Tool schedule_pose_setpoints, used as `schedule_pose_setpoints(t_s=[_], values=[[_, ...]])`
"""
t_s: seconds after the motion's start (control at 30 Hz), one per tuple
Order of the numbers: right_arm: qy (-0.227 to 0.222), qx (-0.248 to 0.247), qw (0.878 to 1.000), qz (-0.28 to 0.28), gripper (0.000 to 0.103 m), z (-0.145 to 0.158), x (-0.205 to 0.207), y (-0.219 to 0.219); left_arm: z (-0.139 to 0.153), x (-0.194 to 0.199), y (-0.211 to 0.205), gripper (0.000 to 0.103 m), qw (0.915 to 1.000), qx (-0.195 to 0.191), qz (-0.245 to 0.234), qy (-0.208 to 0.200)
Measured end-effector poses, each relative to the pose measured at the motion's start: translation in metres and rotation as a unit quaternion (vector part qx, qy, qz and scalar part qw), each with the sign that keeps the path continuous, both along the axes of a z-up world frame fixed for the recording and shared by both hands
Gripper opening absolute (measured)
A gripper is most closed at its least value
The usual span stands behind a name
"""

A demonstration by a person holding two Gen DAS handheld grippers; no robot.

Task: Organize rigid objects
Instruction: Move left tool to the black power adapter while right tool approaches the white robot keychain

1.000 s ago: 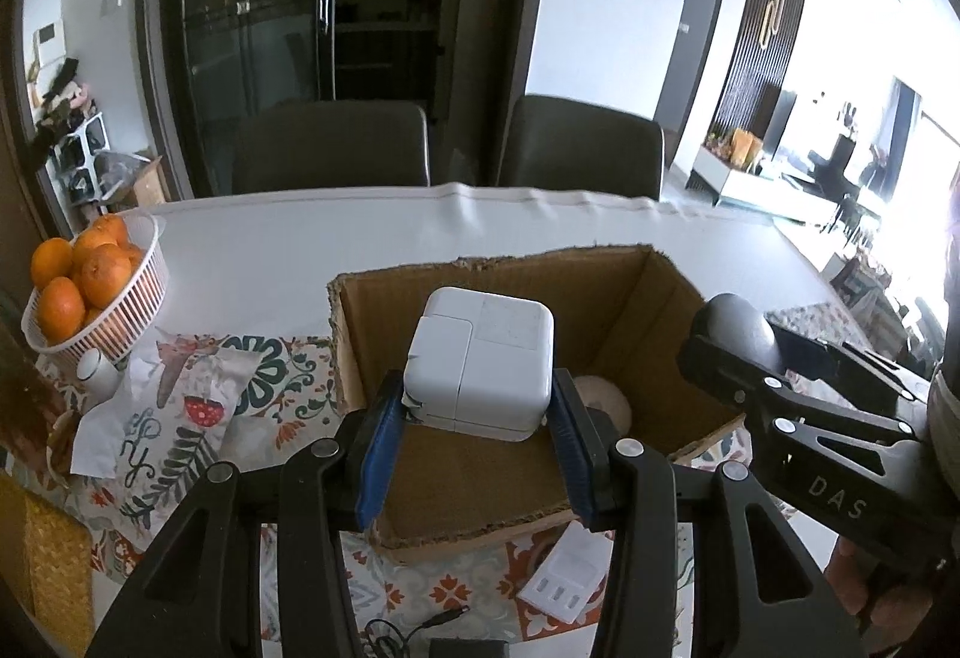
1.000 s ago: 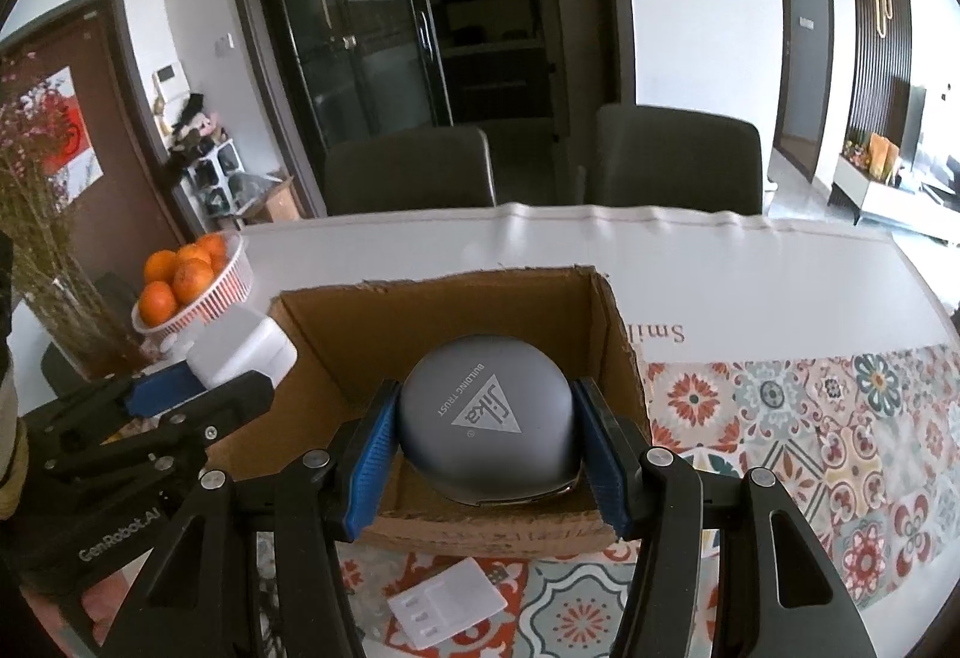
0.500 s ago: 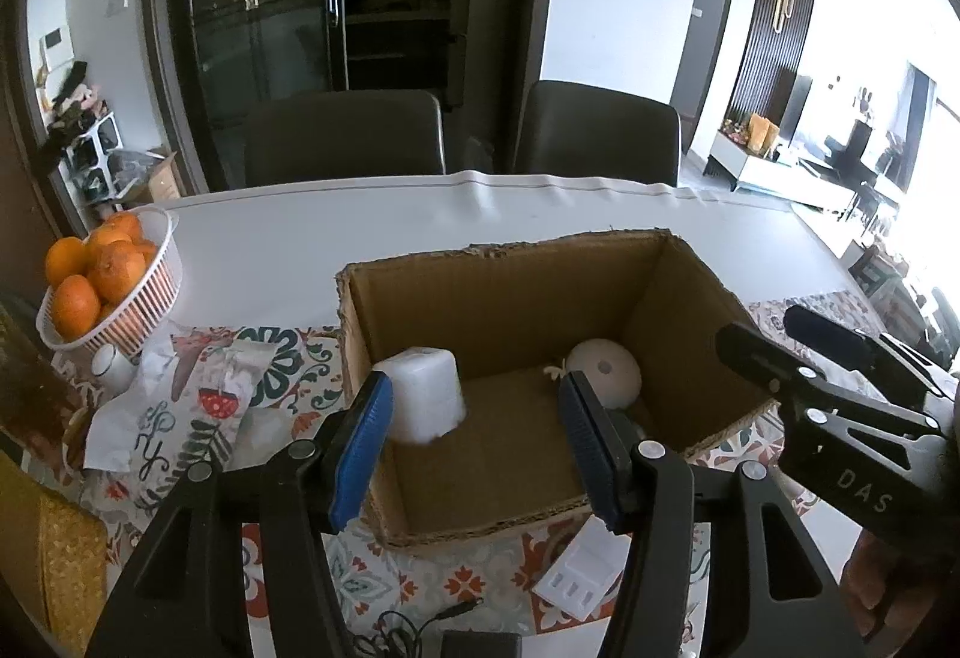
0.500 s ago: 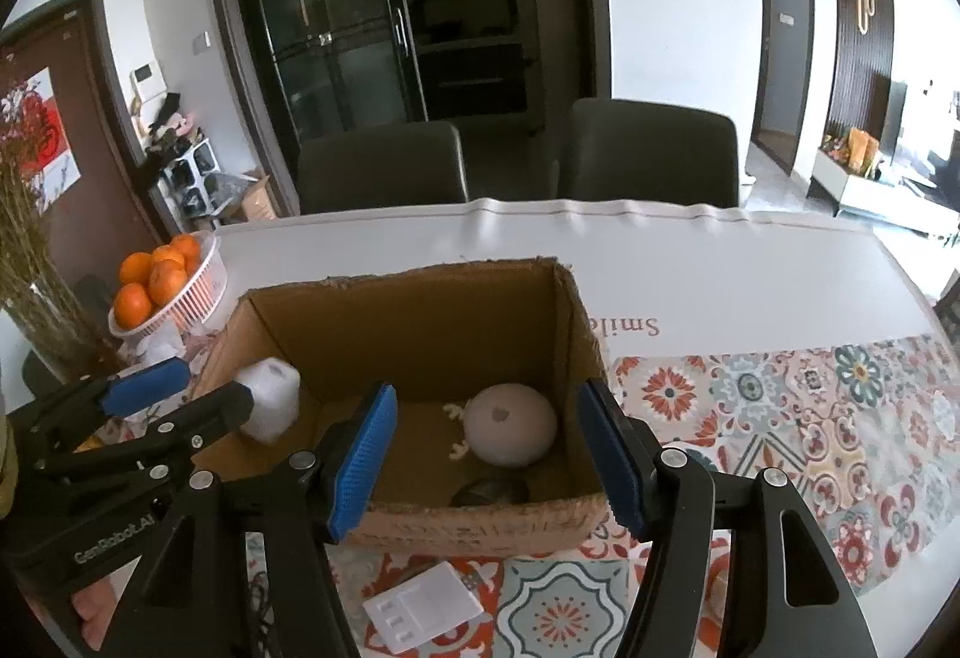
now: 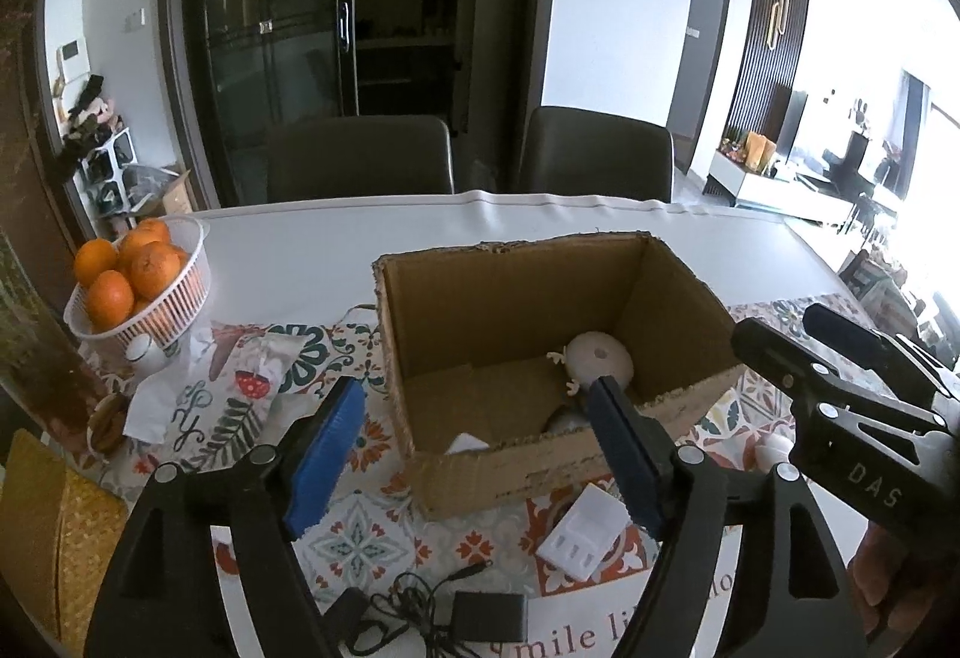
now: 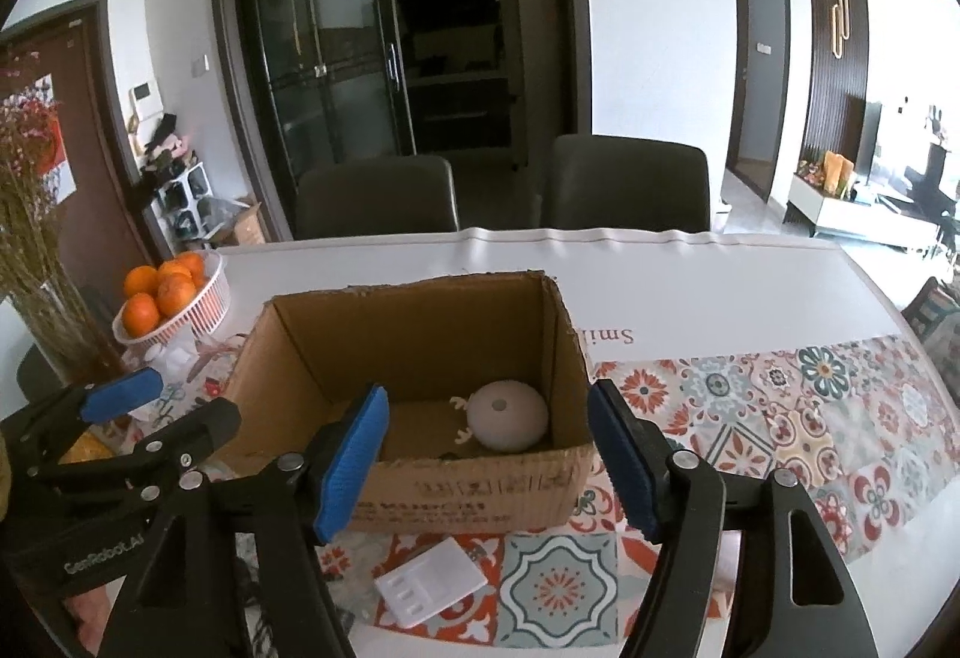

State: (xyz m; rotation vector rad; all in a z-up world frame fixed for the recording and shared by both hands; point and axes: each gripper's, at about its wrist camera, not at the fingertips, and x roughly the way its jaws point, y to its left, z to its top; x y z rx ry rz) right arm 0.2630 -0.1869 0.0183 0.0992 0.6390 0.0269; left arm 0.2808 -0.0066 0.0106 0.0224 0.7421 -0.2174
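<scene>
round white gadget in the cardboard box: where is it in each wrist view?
Left wrist: round white gadget right of centre, in the box's far right corner.
Right wrist: centre, low, by the box's right wall.
Shared landmark: basket of oranges, left of the cardboard box in both.

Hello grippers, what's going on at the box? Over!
Left gripper and right gripper opening, both empty. Round white gadget in cardboard box. White plug strip lies in front of box.

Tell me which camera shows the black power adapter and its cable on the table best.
The left wrist view: the black power adapter and its tangled cable lie in plain sight near the bottom edge. The right wrist view shows only a dark sliver of cable behind its own gripper finger.
</scene>
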Motion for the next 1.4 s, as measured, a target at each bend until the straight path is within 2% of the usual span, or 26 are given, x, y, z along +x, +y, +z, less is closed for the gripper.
schedule_pose_setpoints(t_s=[0.37, 0.73, 1.13, 1.4], values=[[-0.022, -0.002, 1.0, -0.005, 0.076, 0.011, -0.039, 0.011, 0.01, -0.038, 0.011, 0.081, 0.9999, 0.0, -0.002, -0.012], [-0.006, -0.001, 1.0, -0.017, 0.076, 0.001, -0.074, 0.012, -0.002, -0.073, 0.015, 0.081, 1.0, 0.002, -0.003, -0.005], [0.028, -0.006, 0.999, -0.023, 0.076, -0.021, -0.097, 0.021, -0.032, -0.089, 0.021, 0.081, 0.999, -0.002, -0.014, 0.043], [0.076, 0.006, 0.997, -0.032, 0.076, -0.041, -0.1, 0.02, -0.054, -0.087, 0.021, 0.081, 0.9955, -0.002, -0.032, 0.089]])
